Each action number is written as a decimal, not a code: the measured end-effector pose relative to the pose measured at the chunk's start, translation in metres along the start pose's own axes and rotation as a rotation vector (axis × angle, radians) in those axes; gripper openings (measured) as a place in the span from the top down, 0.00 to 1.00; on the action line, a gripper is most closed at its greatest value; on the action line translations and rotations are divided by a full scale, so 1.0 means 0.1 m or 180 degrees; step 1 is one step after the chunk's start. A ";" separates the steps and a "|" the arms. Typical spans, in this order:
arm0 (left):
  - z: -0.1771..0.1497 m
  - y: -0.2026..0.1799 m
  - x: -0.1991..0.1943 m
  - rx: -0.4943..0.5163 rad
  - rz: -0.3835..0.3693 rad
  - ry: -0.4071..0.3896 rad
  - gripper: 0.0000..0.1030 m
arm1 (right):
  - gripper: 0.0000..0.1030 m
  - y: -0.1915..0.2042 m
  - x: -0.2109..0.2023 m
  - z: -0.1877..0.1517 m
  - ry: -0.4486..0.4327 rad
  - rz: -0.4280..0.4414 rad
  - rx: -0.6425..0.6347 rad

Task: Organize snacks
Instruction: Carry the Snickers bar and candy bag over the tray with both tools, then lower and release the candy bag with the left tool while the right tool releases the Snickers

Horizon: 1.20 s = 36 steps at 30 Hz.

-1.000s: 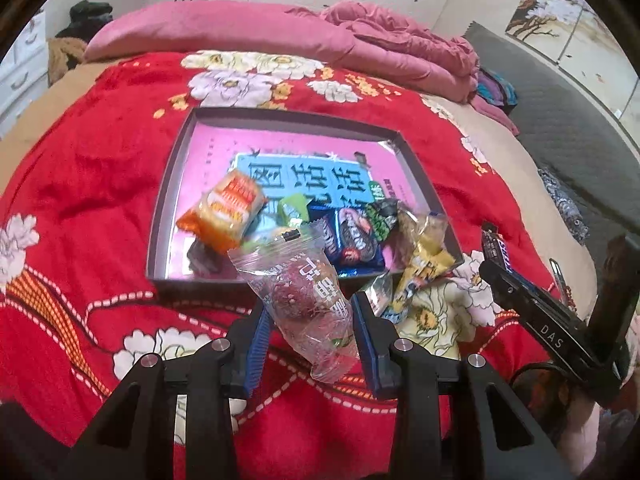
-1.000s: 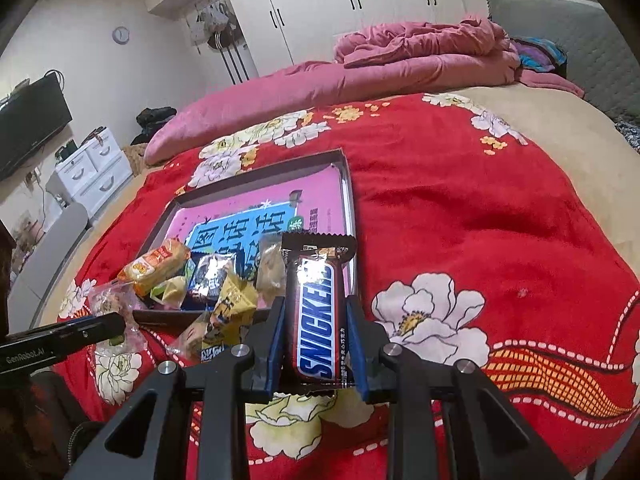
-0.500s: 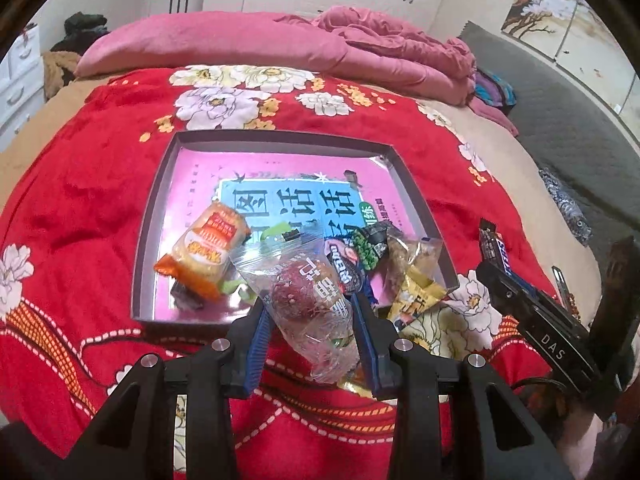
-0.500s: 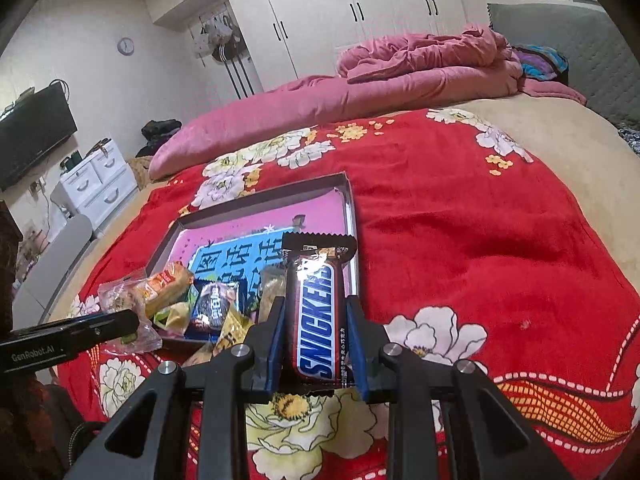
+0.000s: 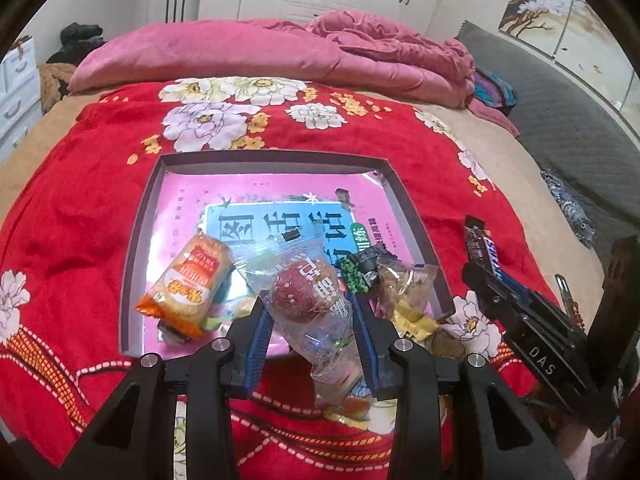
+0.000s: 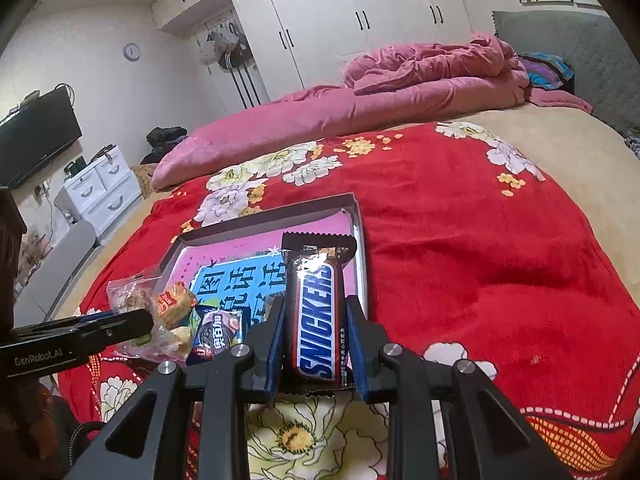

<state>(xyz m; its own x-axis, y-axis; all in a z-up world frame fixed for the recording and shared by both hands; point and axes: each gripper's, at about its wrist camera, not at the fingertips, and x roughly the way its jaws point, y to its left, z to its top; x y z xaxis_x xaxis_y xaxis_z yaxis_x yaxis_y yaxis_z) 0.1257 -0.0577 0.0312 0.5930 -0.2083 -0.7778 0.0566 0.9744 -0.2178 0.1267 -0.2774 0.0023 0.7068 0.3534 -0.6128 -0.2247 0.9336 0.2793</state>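
While the left gripper point(image 5: 312, 316) is tilting steeply down over the tray point(image 5: 140, 216) on the bed, jaws pinching a clear snack bag point(image 5: 308, 292), the right gripper point(image 6: 316, 340) is angling shallower, jaws clamping a Snickers bar point(image 6: 316, 312) beside it.
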 end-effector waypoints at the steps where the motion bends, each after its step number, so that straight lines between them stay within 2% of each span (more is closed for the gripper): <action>1: 0.01 -0.01 0.01 0.0006 -0.0001 0.0001 0.61 | 0.72 0.01 0.02 0.01 -0.0001 0.0000 -0.0012; 21: 0.08 -0.10 0.21 0.0092 0.0085 0.0049 0.61 | 0.72 0.04 0.18 0.09 0.0017 0.0071 -0.0011; 36: 0.02 0.08 0.38 -0.0022 0.0195 0.0138 0.61 | 0.72 -0.09 0.39 0.02 0.0227 0.0006 0.0146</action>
<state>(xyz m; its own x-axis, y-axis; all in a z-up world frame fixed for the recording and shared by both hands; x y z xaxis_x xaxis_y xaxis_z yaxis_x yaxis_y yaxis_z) 0.1507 -0.0575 0.0007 0.5599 -0.1520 -0.8145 0.0157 0.9848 -0.1730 0.1572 -0.2723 -0.0227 0.6565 0.3602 -0.6628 -0.1939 0.9297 0.3132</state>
